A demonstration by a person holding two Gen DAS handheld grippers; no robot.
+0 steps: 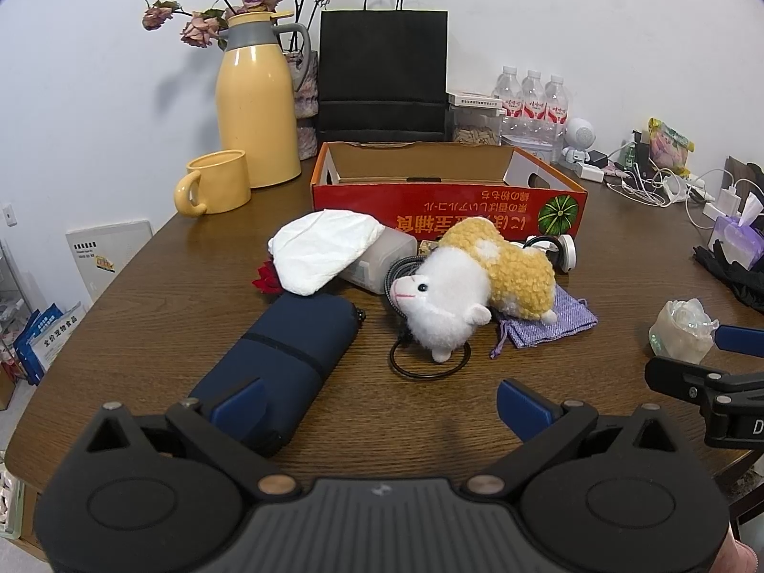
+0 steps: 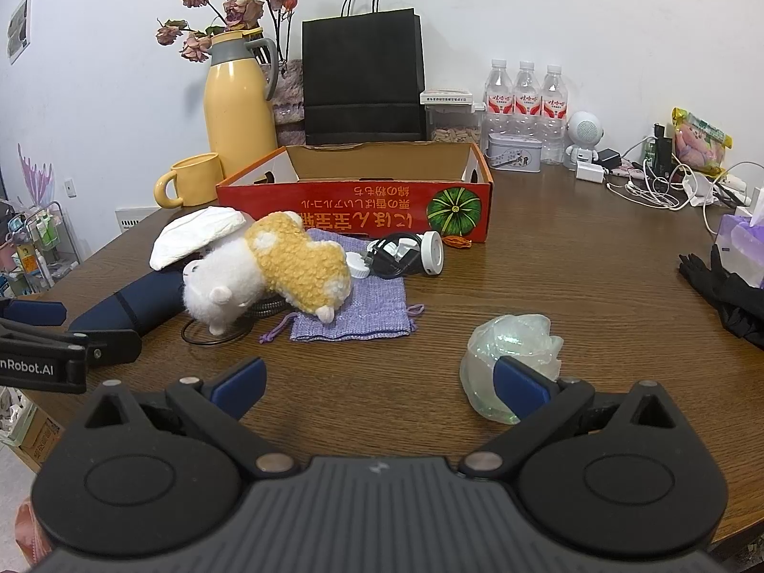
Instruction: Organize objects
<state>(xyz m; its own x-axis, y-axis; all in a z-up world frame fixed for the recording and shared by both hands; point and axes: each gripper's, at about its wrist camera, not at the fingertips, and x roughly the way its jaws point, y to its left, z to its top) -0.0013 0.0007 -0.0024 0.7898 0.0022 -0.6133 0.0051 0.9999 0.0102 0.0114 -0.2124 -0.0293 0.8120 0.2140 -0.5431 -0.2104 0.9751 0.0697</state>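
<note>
An open red cardboard box [image 1: 444,207] [image 2: 353,210] stands mid-table, its inside looking bare. In front of it lies a pile: a white and yellow plush sheep [image 1: 472,281] [image 2: 272,267], a purple knit pouch [image 1: 554,322] [image 2: 363,310], a navy soft case [image 1: 286,363] [image 2: 138,298], a white folded cloth [image 1: 324,250] [image 2: 196,234], a black cable with a white round plug [image 2: 415,250]. My left gripper [image 1: 379,403] is open just before the navy case. My right gripper [image 2: 377,382] is open, its right finger against a crumpled clear plastic wrap [image 2: 511,348] [image 1: 683,329].
A yellow thermos [image 1: 255,100], yellow mug [image 1: 217,184], black paper bag [image 1: 382,71], water bottles [image 1: 530,95], a speaker toy and chargers with cables [image 1: 659,181] line the back of the brown table [image 1: 597,296]. Black gloves [image 2: 730,291] and a tissue pack lie at right.
</note>
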